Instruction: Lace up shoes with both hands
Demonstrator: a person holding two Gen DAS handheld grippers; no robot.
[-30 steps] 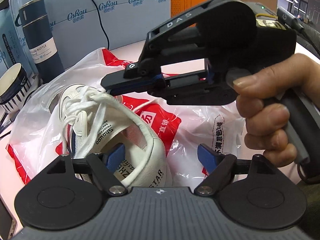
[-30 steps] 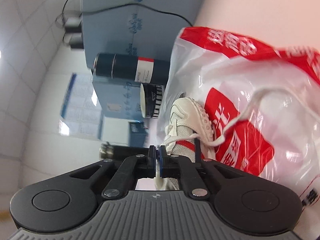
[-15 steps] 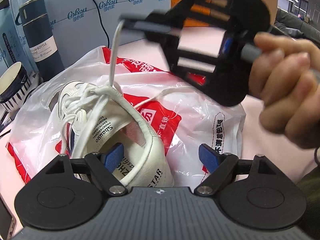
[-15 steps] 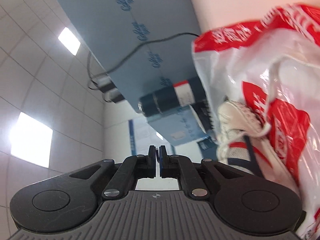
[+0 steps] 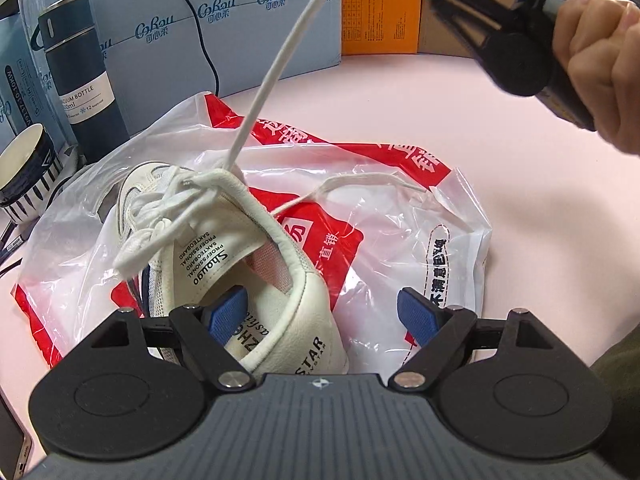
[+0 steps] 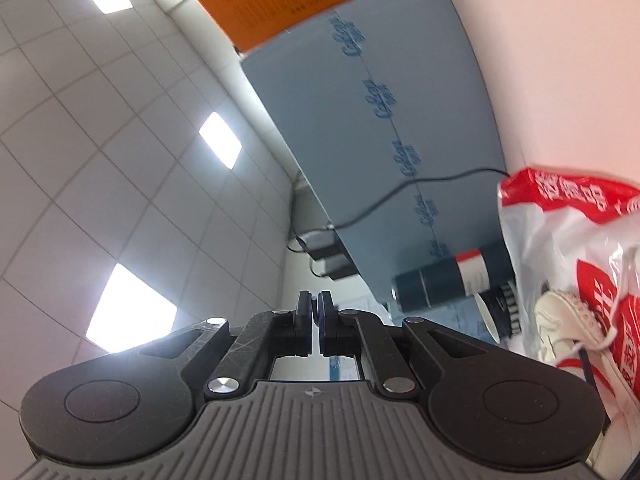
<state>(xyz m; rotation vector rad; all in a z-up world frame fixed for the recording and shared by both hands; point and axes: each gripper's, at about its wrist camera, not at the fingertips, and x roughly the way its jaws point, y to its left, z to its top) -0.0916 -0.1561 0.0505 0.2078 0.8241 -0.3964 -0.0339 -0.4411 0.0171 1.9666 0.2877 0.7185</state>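
A white sneaker [image 5: 248,248] lies on a red-and-white plastic bag [image 5: 400,248], heel towards me. My left gripper [image 5: 322,312] is open, one blue pad inside the shoe's opening and the other outside the heel. A white shoelace [image 5: 276,68] runs taut from the top eyelets up out of the picture's top edge, towards the right gripper's black body [image 5: 512,60] in a hand [image 5: 600,52]. The right gripper [image 6: 316,312] is shut and points up at the ceiling; the lace is hidden there. The other lace end [image 5: 360,180] lies loose on the bag.
A dark vacuum bottle [image 5: 80,76] and a striped cup [image 5: 24,176] stand at the left behind the bag. Blue-grey boxes [image 5: 260,20] with a black cable [image 5: 208,52] and an orange box [image 5: 380,8] line the back. Pink table [image 5: 520,200] shows at the right.
The right gripper has risen from just above the shoe up and to the right, tilting towards the ceiling and drawing the lace out taut. The left gripper has stayed still.
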